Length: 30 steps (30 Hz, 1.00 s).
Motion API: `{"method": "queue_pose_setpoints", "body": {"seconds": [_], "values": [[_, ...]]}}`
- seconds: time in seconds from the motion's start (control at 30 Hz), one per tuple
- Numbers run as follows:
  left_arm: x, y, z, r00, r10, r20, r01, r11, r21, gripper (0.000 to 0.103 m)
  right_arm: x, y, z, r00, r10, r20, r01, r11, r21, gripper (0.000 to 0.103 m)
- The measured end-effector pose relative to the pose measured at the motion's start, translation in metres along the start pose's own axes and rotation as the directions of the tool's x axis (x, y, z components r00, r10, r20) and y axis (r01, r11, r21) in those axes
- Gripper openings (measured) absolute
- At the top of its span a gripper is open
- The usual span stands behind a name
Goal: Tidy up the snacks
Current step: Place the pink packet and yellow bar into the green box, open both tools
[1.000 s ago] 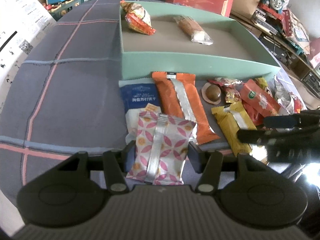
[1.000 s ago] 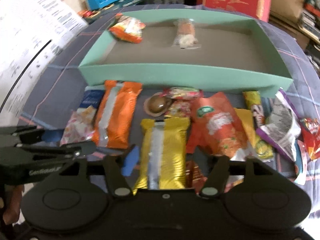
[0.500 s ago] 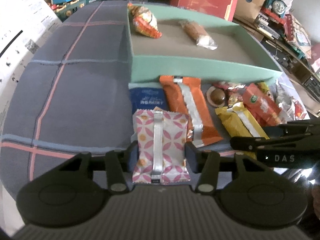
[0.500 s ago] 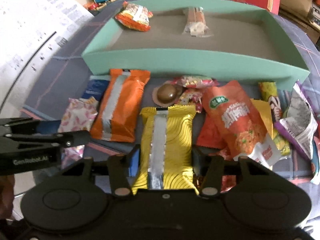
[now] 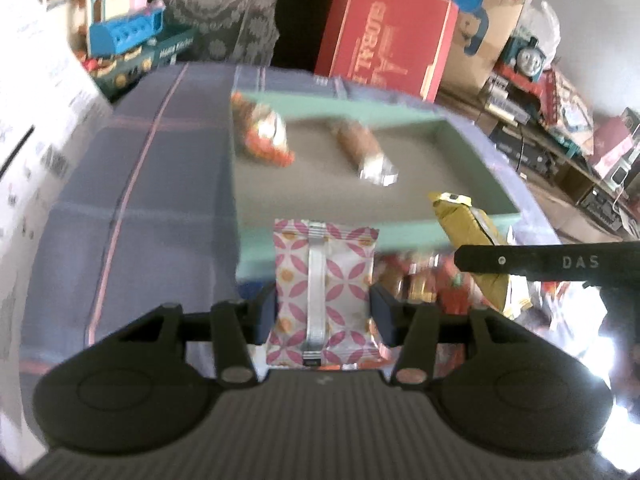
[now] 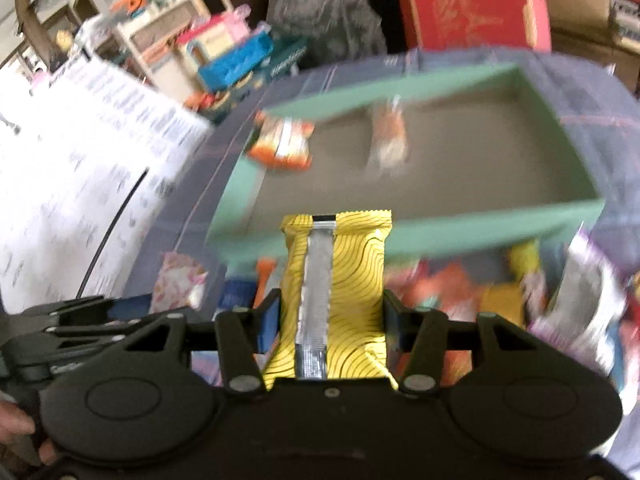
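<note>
Both packets lifted off the tablecloth.
Your left gripper (image 5: 322,312) clamps the pink patterned packet (image 5: 322,292), your right gripper (image 6: 330,320) the yellow packet (image 6: 336,280); both now raised near the green box (image 5: 472,168), ready to drop in.

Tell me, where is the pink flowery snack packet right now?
In the left wrist view, the pink flowery packet is gripped between the left gripper fingers, lifted in front of the near wall of the green box.

Pink-patterned packet (image 5: 323,296) upright, seam facing camera, lifted off the bench. Yellow wavy-striped packet (image 6: 336,300) likewise lifted, upright. Green tray (image 5: 472,168) holds an orange-white pack (image 5: 264,136) and a brown bar (image 5: 362,148). Remaining snacks (image 6: 500,292) piled against the tray's near wall.
</note>
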State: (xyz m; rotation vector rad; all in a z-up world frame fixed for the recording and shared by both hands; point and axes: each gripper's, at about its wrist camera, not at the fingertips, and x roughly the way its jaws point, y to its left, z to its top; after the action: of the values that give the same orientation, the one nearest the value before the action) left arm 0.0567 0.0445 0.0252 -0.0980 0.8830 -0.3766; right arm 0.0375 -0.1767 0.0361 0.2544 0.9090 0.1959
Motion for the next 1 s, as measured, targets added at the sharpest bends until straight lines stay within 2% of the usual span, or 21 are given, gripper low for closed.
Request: {"method": "queue_pose_setpoints", "body": {"seconds": [0.1,0.2,0.4,0.57,0.8,0.83,0.87,0.9,0.93,1.0], "values": [[0.011,-0.008,0.03,0.999,0.025,0.035,-0.027,0.999,0.042,0.049,0.001,-0.01,0.025,0.999,-0.032,0.042,0.032,0.999,0.001,0.051],[0.037,-0.012,0.066,0.999,0.041,0.029,-0.042,0.998,0.051,0.049,0.008,-0.026,0.054,0.995,-0.07,0.068,0.069,0.997,0.016,0.051],[0.105,-0.016,0.127,0.995,0.104,0.0,-0.104,0.993,0.062,0.049,0.047,-0.057,0.107,0.989,-0.133,0.057,0.132,0.991,0.03,0.051],[0.156,-0.022,0.152,0.989,0.141,-0.035,-0.137,0.987,0.087,0.049,0.086,-0.074,0.134,0.988,-0.152,0.032,0.151,0.988,0.039,0.051],[0.199,-0.031,0.168,0.983,0.173,-0.059,-0.165,0.979,0.12,0.051,0.125,-0.085,0.153,0.989,-0.15,0.005,0.15,0.988,0.043,0.054],[0.203,-0.032,0.169,0.981,0.187,-0.055,-0.179,0.976,0.127,0.055,0.127,-0.085,0.155,0.989,-0.149,0.008,0.149,0.988,0.041,0.057],[0.207,-0.034,0.17,0.977,0.206,-0.052,-0.198,0.971,0.133,0.078,0.13,-0.086,0.156,0.988,-0.154,0.012,0.154,0.987,0.042,0.061],[0.21,-0.035,0.17,0.972,0.231,-0.049,-0.222,0.966,0.134,0.103,0.131,-0.087,0.158,0.987,-0.161,0.016,0.16,0.986,0.046,0.074],[0.21,-0.036,0.169,0.967,0.251,-0.04,-0.243,0.961,0.134,0.102,0.129,-0.086,0.155,0.986,-0.163,0.02,0.162,0.985,0.052,0.088],[0.21,-0.038,0.166,0.966,0.256,-0.046,-0.247,0.959,0.137,0.103,0.125,-0.086,0.153,0.985,-0.165,0.042,0.163,0.985,0.057,0.099]]}}
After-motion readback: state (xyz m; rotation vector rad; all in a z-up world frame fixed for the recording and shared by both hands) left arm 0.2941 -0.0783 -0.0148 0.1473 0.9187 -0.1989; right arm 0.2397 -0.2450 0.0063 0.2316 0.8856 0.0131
